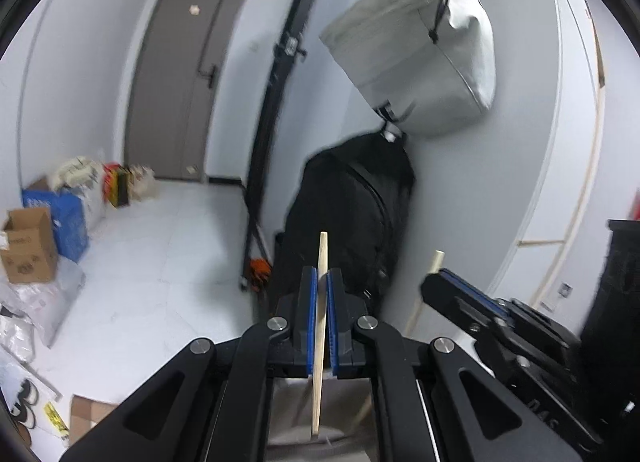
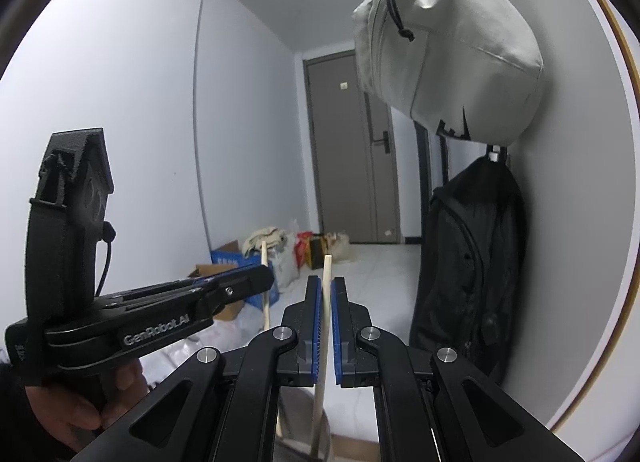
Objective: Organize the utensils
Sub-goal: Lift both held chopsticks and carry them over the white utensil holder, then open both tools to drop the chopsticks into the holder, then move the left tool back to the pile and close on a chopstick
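Pale wooden chopstick (image 1: 321,322) clamped between blue ribbed pads of left tool (image 1: 322,282), long axis near upright, upper end poking above the fingertips, lower end dropping toward a grey container rim (image 1: 288,438), only partly seen. Second chopstick (image 2: 325,326) of the same light, smooth, slender wood pinched in right tool (image 2: 327,288), also standing close to vertical, squared tip up, shaft running down between the black linkage arms. Seen from the left wrist view, right tool (image 1: 436,282) just beside, its stick (image 1: 434,262) tilted slightly rightward at the top. Seen from the right wrist view, left tool (image 2: 256,280) lettered "GenRobot.AI", gripped by a bare hand (image 2: 80,410), its stick (image 2: 264,286) upright and near the other, the two not touching. Behind: matte grey-white fabric bag (image 1: 416,50) hanging on the white wall, black backpack (image 1: 352,222) hung beneath it, brown door (image 1: 180,78) at the end of the hallway, cardboard box (image 1: 28,246) and blue box (image 1: 68,222) on white tiled floor (image 1: 160,262).
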Demonstrator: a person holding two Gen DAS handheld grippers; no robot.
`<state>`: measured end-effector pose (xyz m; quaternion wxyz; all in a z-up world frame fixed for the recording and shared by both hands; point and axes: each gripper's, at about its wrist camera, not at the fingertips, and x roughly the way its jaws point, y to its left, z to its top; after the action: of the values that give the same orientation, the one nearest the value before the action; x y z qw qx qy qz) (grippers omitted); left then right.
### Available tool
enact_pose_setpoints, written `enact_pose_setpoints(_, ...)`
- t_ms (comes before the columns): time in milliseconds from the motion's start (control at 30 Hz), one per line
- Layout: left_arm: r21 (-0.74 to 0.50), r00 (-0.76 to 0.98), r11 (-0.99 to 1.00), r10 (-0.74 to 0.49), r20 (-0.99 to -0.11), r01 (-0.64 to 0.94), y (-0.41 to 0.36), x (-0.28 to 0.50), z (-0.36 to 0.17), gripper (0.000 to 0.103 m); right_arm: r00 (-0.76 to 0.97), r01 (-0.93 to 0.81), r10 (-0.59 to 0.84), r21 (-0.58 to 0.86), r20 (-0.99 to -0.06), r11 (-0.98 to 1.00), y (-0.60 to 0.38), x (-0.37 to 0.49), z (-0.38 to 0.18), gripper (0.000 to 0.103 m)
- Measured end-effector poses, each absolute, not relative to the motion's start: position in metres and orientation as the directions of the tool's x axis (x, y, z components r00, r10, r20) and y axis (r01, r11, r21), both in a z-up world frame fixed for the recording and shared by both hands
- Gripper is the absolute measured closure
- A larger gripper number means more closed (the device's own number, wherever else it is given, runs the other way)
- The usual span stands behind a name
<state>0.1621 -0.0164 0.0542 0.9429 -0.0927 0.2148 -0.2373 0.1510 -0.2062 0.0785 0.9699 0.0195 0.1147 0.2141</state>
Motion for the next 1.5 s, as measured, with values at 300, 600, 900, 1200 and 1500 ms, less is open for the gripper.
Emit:
enact_pose_setpoints(300,-0.383,0.615,0.787,-0.617,-0.490,0.484,-0.018,0.173,0.050,0.101,0.829,-0.416,0.472,0.233,-0.300,0.879,-0.219,0.153,0.067,0.095)
enact_pose_setpoints(600,-0.415,0.602,0.802,-0.597,-0.530,0.430,-0.003,0.161,0.058,0.054,0.840,-0.362,0.473,0.373,-0.266,0.854,-0.250,0.125,0.073,0.056)
enact_pose_setpoints(900,-0.332,0.670,0.890,-0.455,-0.587,0.313,0.015,0.133,0.066,0.039,0.848,-0.312,0.441,0.396,-0.294,0.863,-0.262,0.082,0.070,0.033)
enact_pose_setpoints(1200,-0.274,0.620,0.939,-0.343,-0.705,0.208,0.029,0.110,0.043,0.034,0.813,-0.352,0.484,0.389,-0.324,0.851,-0.249,0.045,0.060,0.009)
enact_pose_setpoints(1500,-0.198,0.447,0.968,-0.246,-0.860,0.152,0.027,0.092,-0.027,0.034,0.764,-0.373,0.521,0.398,-0.381,0.838,-0.237,0.031,0.048,0.006)
